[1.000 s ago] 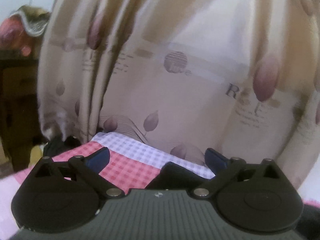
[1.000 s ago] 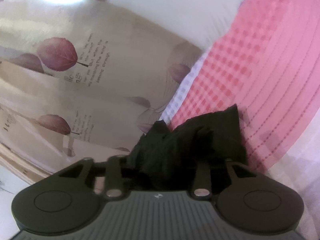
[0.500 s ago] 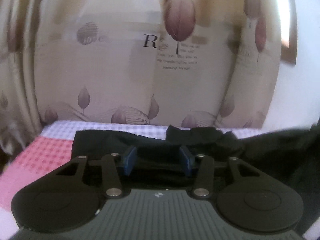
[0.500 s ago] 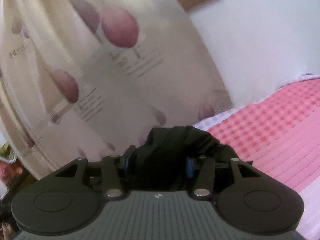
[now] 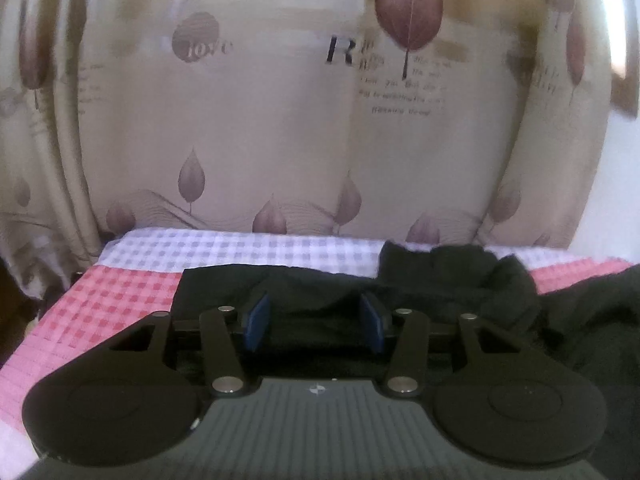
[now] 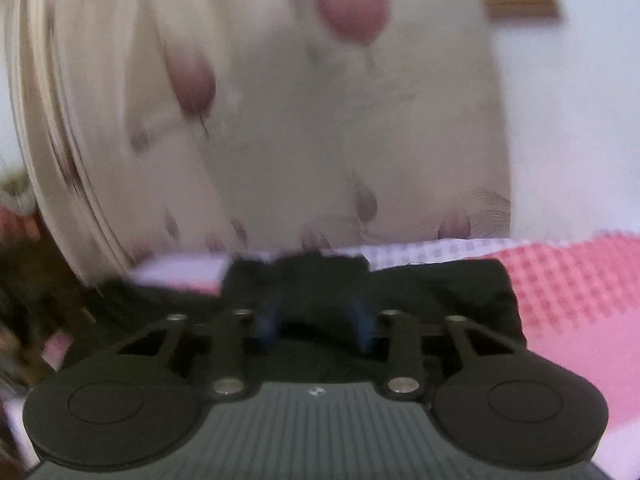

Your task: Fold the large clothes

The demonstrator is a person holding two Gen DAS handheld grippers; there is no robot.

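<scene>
Two jaws are working: my left gripper (image 5: 316,326) is half-open over the rumpled black cloth garment (image 5: 440,284); my right gripper (image 6: 316,326), just narrowing, is seemingly pinching it; folding is barely beginning.

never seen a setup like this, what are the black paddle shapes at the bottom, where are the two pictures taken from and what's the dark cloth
The black shapes are two hand-held grippers; a person carries one in each hand. Each has a small camera looking forward along its two blue-padded fingers, so one picture comes from the left gripper and one from the right gripper. Both look across a pink and white checked bed cover toward a leaf-print curtain. A black garment lies on the cover, waiting to be folded. Black cloth sits between each pair of fingers. The right fingers have just been closing. The right picture is blurred, and in neither can I tell whether the pads actually press the cloth.
</scene>
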